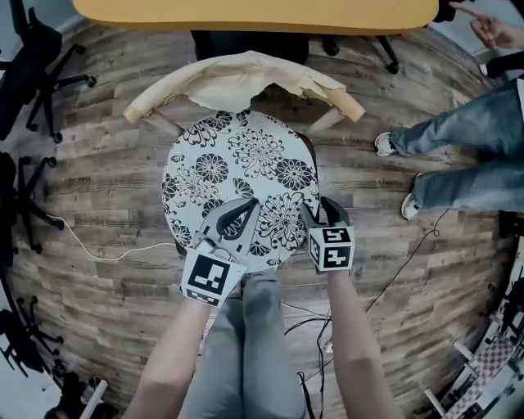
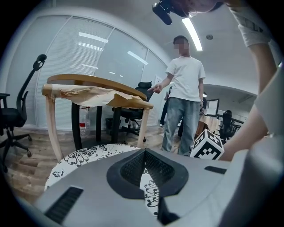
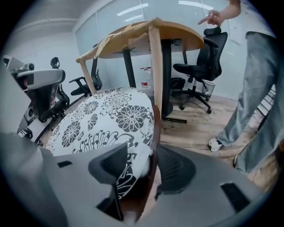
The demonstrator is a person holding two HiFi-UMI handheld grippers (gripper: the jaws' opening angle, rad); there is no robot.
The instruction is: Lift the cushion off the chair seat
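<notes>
A round white cushion (image 1: 237, 164) with black flower print lies on the chair seat, below the torn backrest (image 1: 237, 82). My left gripper (image 1: 252, 206) hovers over the cushion's near edge, jaws shut and empty. In the left gripper view the cushion (image 2: 84, 157) shows beyond the closed left gripper (image 2: 144, 153). My right gripper (image 1: 321, 209) is at the cushion's near right edge. In the right gripper view the right gripper (image 3: 143, 153) stands open astride the cushion (image 3: 102, 115) and the brown seat rim (image 3: 156, 128): one jaw sits over the fabric, the other outside the rim, neither pressing.
An orange table (image 1: 254, 15) stands behind the chair. A person in jeans (image 1: 458, 155) stands at the right on the wood floor. Black office chairs (image 1: 33, 65) are at the left. Cables (image 1: 90, 245) run across the floor near my legs (image 1: 246, 344).
</notes>
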